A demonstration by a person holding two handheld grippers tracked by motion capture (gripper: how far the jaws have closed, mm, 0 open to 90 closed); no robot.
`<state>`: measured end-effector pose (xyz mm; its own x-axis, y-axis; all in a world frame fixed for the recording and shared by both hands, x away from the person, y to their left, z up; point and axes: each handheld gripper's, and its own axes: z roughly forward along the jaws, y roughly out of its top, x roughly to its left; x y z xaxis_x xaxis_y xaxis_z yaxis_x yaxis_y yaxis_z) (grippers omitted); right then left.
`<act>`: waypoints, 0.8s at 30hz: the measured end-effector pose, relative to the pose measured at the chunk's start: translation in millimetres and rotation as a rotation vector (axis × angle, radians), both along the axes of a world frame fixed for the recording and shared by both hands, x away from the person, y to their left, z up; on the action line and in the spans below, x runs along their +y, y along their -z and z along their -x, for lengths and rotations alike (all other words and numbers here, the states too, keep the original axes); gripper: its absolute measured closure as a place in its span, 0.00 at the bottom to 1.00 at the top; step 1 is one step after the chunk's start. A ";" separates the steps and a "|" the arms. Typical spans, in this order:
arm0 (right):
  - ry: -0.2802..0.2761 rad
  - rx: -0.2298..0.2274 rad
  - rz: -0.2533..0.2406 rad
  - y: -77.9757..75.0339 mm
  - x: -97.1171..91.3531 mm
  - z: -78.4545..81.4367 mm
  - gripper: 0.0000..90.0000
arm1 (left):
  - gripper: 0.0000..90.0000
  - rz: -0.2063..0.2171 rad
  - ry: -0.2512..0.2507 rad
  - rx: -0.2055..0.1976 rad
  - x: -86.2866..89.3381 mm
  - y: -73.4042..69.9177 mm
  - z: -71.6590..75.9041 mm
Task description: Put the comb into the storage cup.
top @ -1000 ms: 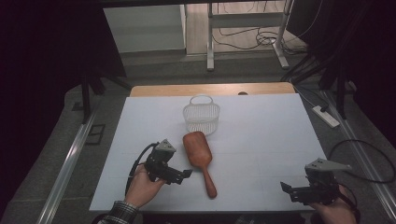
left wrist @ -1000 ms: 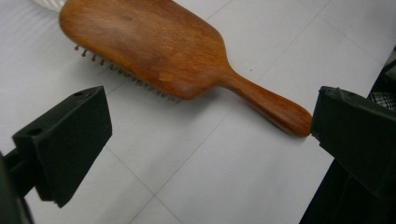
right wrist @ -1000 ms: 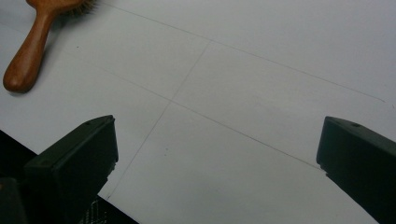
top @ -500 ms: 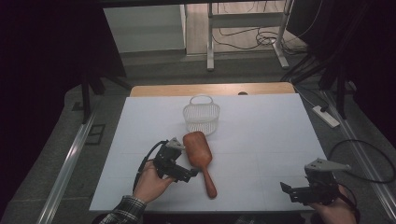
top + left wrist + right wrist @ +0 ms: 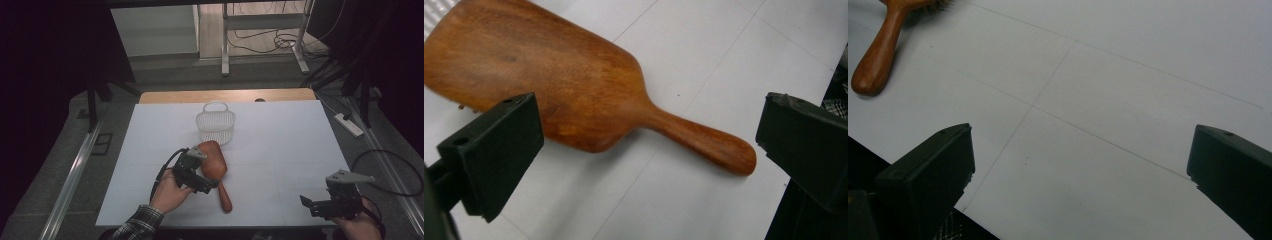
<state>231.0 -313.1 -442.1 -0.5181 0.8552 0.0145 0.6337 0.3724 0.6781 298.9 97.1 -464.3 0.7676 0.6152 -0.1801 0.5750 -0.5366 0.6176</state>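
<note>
Since the earlier frame the left hand-held gripper has slid rightward, up to the reddish-brown wooden paddle hairbrush. Its jaws gape wide around the brush, one beside the broad head, one past the handle's end, gripping nothing. The brush lies bristles-down on the white worktop, just beside the small white wire basket. The right hand-held gripper hovers wide open and empty near the front edge. No grasp is made yet; lifting is probably still ahead.

wooden brush head cut off, bristles barely visible
</note>
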 end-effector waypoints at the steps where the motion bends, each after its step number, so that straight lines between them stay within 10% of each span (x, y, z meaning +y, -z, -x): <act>1: -0.001 0.001 0.002 -0.1 0.1 0.0 0.00 | 0.00 -0.002 0.003 0.001 -1.9 0.1 -0.7; 24: -0.007 0.004 0.003 0.1 0.2 -0.2 0.00 | 0.00 -0.010 0.061 0.020 -41.1 3.1 -14.3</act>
<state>231.2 -312.9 -442.2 -0.5237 0.8518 0.0134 0.6336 0.3790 0.6745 313.2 56.1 -467.5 0.8001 0.5691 -0.1896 0.5529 -0.5770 0.6011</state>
